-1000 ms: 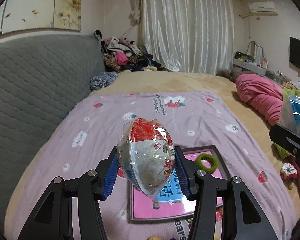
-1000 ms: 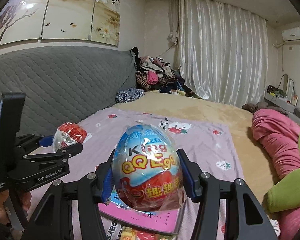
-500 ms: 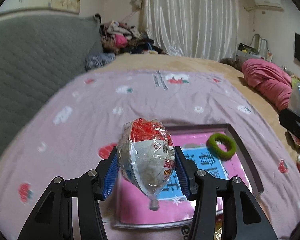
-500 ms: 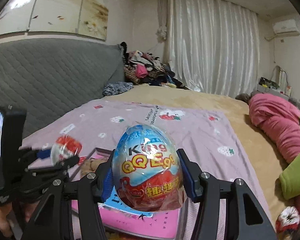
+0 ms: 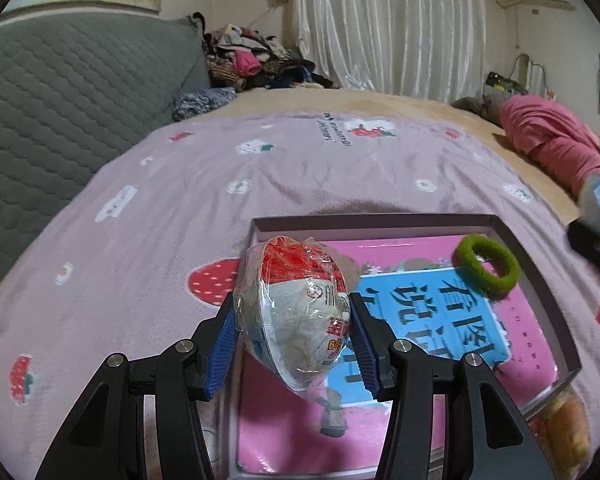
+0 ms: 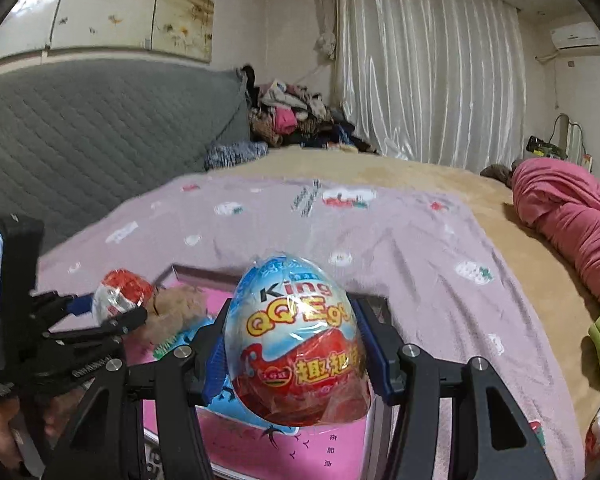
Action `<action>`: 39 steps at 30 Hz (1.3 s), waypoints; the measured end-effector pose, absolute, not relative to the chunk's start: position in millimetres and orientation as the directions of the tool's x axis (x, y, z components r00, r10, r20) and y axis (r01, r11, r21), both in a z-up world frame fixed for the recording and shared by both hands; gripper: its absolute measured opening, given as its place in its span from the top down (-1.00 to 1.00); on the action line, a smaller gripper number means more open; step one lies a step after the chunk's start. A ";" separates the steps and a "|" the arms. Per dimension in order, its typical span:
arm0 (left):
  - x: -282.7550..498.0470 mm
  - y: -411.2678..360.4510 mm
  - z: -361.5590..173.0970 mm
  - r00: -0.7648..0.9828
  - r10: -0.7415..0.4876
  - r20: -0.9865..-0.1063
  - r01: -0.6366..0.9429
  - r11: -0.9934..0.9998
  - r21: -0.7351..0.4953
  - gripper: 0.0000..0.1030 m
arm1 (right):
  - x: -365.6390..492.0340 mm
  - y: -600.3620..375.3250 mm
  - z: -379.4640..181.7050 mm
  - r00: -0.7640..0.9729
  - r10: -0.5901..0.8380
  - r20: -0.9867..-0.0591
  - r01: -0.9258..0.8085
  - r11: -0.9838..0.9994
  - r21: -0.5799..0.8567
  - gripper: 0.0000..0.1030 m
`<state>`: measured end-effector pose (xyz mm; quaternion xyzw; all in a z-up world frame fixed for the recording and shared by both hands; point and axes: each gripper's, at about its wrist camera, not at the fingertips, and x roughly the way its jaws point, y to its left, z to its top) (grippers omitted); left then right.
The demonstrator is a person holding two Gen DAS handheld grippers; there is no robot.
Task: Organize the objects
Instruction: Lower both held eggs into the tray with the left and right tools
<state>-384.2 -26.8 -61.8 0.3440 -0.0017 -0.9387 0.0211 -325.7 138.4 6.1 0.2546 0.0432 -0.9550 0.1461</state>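
blue-padded left gripper (image 5: 292, 336) clamps red-white egg (image 5: 294, 312) above box (image 5: 540, 264).

Two black hand-held grippers with blue-padded fingers

Left gripper (image 5: 292, 340) fills the lower middle of its own view: matte black angular linkage arms, four round silver screws, and ribbed blue pads on the inner faces of the fingers (image 5: 220, 354). Right gripper (image 6: 294, 350) is built the same way, in the lower middle of the right wrist view. At that view's lower left, the left gripper's black frame carries small white lettering and an upright black block with a lit screen.
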 end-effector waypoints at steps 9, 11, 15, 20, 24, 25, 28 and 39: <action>-391.5 -29.0 -73.6 -0.732 -0.048 -0.680 0.022 -0.999 0.048 -0.05 | -333.0 140.1 -7.5 -0.807 -0.198 -0.556 0.275 -0.960 -0.056 -0.10; -393.3 -30.4 -76.4 -0.718 -0.020 -0.696 0.005 -1.000 0.024 -0.05 | -335.4 143.7 -11.4 -0.800 -0.182 -0.572 0.262 -0.963 -0.060 -0.10; -397.9 -29.2 -85.0 -0.698 -0.025 -0.715 0.001 -0.999 0.034 -0.05 | -345.0 144.4 -19.6 -0.780 -0.167 -0.603 0.255 -0.965 -0.063 -0.10; -400.2 -26.5 -92.5 -0.683 -0.049 -0.729 -0.001 -0.998 0.068 -0.05 | -349.1 140.6 -28.3 -0.758 -0.162 -0.632 0.265 -0.962 -0.071 -0.10; -405.9 -26.9 -102.2 -0.650 -0.008 -0.760 -0.025 -0.999 0.033 -0.05 | -354.4 139.1 -37.5 -0.742 -0.124 -0.659 0.255 -0.961 -0.106 -0.10; -407.8 -27.5 -104.0 -0.642 0.005 -0.767 -0.030 -0.999 0.019 -0.05 | -355.6 138.8 -39.7 -0.738 -0.114 -0.665 0.252 -0.961 -0.116 -0.10; -410.2 -30.2 -104.4 -0.642 0.016 -0.767 -0.030 -1.000 0.005 -0.05 | -359.8 136.8 -46.6 -0.721 -0.089 -0.687 0.250 -0.959 -0.138 -0.10; -413.8 -25.1 -111.9 -0.611 0.032 -0.791 -0.049 -0.999 -0.003 -0.06 | -367.4 128.5 -62.6 -0.688 -0.048 -0.724 0.264 -0.946 -0.188 -0.10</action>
